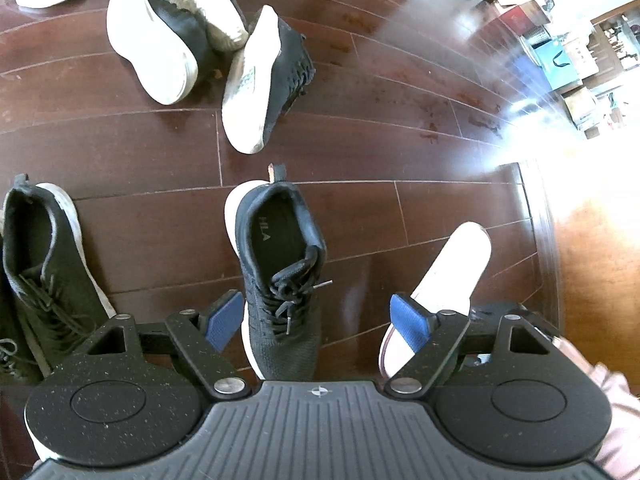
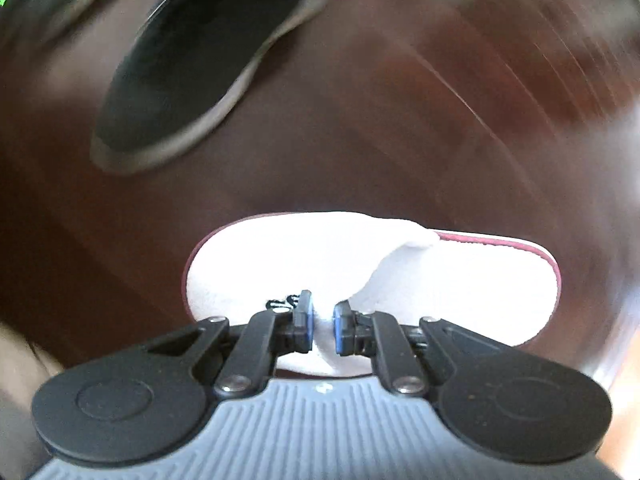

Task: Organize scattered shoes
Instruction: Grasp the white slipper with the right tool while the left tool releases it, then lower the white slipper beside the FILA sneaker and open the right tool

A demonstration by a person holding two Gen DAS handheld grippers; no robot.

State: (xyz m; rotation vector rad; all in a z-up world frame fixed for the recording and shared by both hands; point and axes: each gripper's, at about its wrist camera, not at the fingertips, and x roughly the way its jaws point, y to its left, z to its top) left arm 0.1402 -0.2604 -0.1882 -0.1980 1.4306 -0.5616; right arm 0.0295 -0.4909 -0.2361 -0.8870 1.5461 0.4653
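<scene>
The left gripper hangs over the wooden floor with its fingers wide apart, one on each side of an upright black sneaker and not touching it. The right gripper has its fingers clamped on the upper of a white slipper. Three more sneakers lie tipped over farther off, another stands at the left.

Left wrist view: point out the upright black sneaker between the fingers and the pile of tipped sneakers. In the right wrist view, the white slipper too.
upright black sneaker (image 1: 280, 276), left wrist view, on the laces.
pile of tipped sneakers (image 1: 188, 40), left wrist view, on a black upper.
white slipper (image 2: 280, 256), right wrist view, on its white strap.
</scene>
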